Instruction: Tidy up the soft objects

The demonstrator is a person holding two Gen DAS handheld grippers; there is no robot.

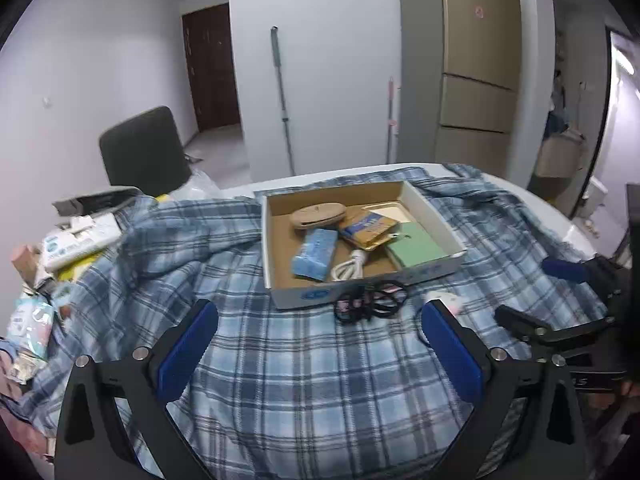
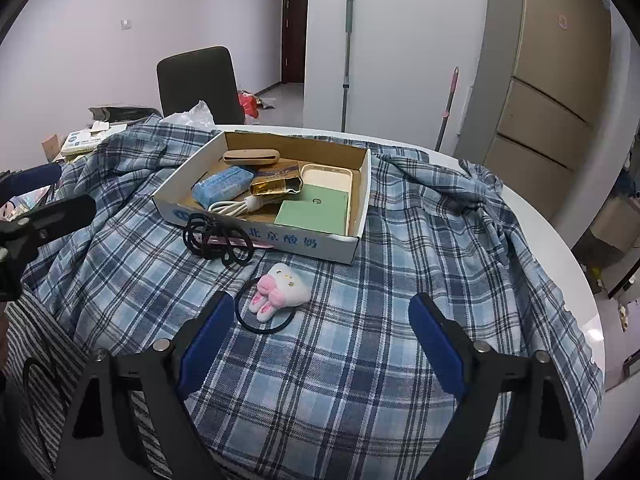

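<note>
A blue plaid shirt (image 2: pixel 360 320) is spread over the round white table (image 2: pixel 560 248). On it stands a shallow cardboard box (image 2: pixel 280 240) holding a blue tissue pack (image 2: pixel 224 188), a white cable (image 2: pixel 236 206), a green card (image 2: pixel 312 210) and other small items. A bundle of black hair ties (image 2: pixel 218 240) lies against the box's front wall. A plush bunny hair tie (image 2: pixel 280 292) lies just ahead of my right gripper (image 2: pixel 320 328), which is open and empty. My left gripper (image 1: pixel 320 340) is open and empty above the shirt, near the black hair ties (image 1: pixel 372 300).
A heap of packets and boxes (image 1: pixel 60 248) lies at the table's left. A dark chair (image 2: pixel 196 84) stands behind the table. Mop handles (image 2: pixel 346 60) lean on the far wall. A striped cloth (image 2: pixel 44 360) lies at the near left.
</note>
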